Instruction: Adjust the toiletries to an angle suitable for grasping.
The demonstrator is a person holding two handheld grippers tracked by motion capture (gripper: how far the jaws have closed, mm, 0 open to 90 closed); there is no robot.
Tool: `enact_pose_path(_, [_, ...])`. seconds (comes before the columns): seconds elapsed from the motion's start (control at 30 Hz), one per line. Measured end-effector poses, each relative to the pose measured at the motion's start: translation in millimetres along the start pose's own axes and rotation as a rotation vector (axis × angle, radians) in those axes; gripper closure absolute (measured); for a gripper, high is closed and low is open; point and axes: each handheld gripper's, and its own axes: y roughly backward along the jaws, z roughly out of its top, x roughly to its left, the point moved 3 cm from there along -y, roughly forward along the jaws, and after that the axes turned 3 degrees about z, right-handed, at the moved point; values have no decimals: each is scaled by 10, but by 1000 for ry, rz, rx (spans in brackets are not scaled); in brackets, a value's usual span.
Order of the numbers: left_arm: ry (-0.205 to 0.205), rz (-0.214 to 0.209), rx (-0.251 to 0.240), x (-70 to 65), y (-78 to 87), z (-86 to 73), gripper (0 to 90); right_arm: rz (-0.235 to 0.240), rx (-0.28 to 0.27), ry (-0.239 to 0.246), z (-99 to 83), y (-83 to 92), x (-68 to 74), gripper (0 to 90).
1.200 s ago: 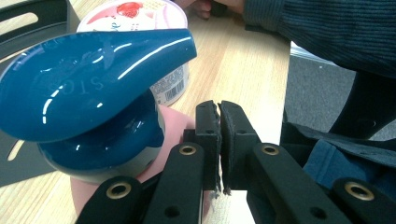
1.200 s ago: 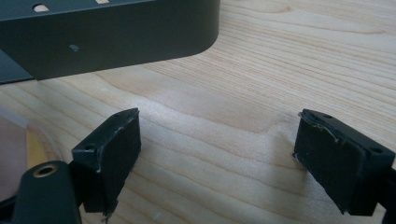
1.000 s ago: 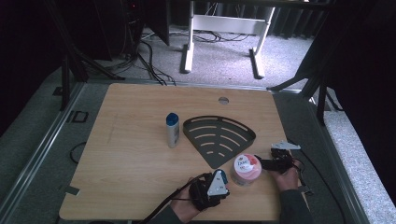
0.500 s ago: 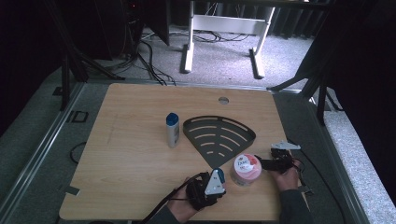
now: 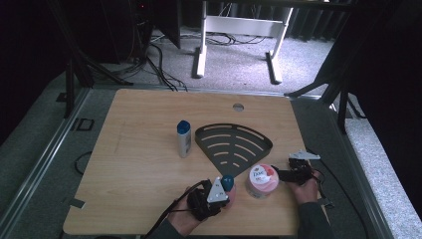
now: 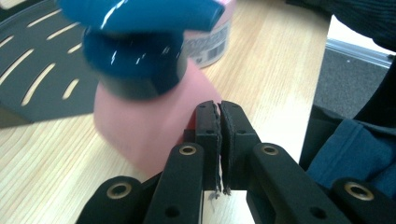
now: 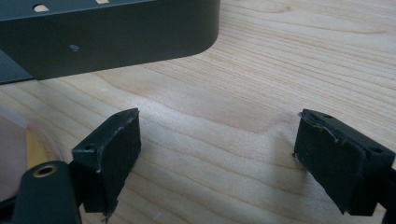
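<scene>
A pink bottle (image 6: 140,126) with a dark teal cap (image 5: 227,182) stands near the table's front edge. My left gripper (image 5: 223,195) is right beside it; in the left gripper view its jaws (image 6: 219,109) are shut pad to pad, with the bottle just left of them and nothing between them. A pink-lidded round jar (image 5: 262,180) sits to the right of the bottle. My right gripper (image 5: 279,174) rests low at the jar's right side, and its jaws (image 7: 217,140) stand open over bare wood.
A black fan-shaped slotted rack (image 5: 234,144) lies mid-table, its edge (image 7: 116,42) just ahead of the right gripper. A white bottle with a blue cap (image 5: 183,139) stands left of it. The wooden table (image 5: 134,169) has a small round hole (image 5: 238,106) at the back.
My left gripper has shifted slightly to the left near the pink bottle, and the teal cap now shows beside it. The right gripper has kept still.
</scene>
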Motion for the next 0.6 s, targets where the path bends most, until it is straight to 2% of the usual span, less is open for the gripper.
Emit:
enact_pose_path(0.17, [36, 23, 8, 62, 51, -91, 865, 0, 0, 0, 0, 0, 0, 143])
enact_pose_path(0.3, [47, 72, 29, 107, 81, -134, 865, 0, 0, 0, 0, 0, 0, 143])
enact_pose_path(0.47, [34, 63, 11, 64, 77, -104, 866, 0, 0, 0, 0, 0, 0, 143])
enact_pose_path(0.6, [15, 41, -10, -4, 41, -28, 867, 0, 0, 0, 0, -1, 0, 143])
